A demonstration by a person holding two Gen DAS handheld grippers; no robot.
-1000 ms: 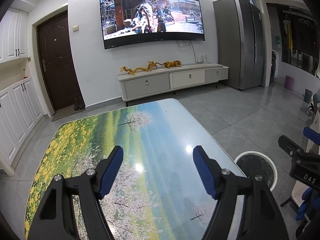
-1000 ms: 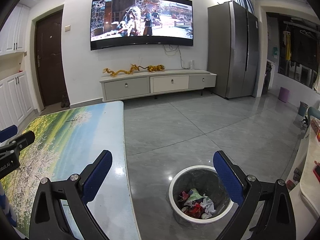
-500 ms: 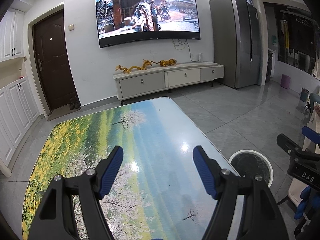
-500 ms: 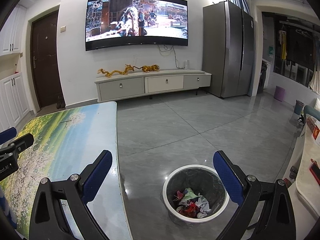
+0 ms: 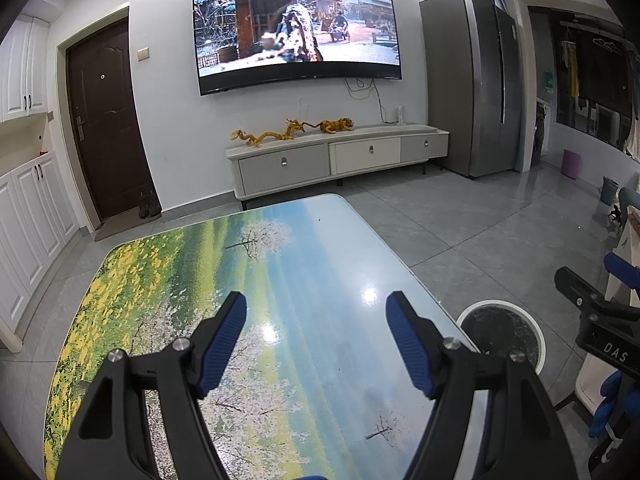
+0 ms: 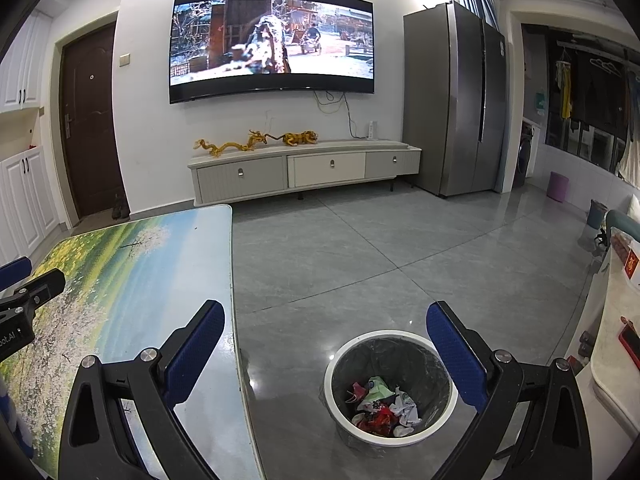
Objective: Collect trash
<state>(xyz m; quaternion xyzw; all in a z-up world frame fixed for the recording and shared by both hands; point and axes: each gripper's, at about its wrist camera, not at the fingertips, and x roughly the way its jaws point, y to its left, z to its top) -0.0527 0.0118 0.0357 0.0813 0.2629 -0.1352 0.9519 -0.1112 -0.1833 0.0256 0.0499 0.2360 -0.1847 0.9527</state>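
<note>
My left gripper (image 5: 316,312) is open and empty above a low table (image 5: 192,280) printed with a landscape picture. My right gripper (image 6: 324,320) is open and empty, held over the floor beside the table's right edge (image 6: 230,264). A round white-rimmed trash bin (image 6: 388,388) with a dark liner stands on the floor below the right gripper; crumpled red, white and green trash (image 6: 380,404) lies in it. The bin's rim also shows in the left wrist view (image 5: 502,330). The right gripper's body shows at the right of the left wrist view (image 5: 592,312).
A white TV cabinet (image 6: 304,172) with a wall TV above stands at the far wall. A grey fridge (image 6: 456,100) is at the back right, a brown door (image 6: 88,128) at the back left. A white surface (image 6: 616,320) edges the right side.
Both views have drawn back and risen slightly, so the table and bin sit a little farther away. Both grippers stay open and empty. The TV picture has changed.
</note>
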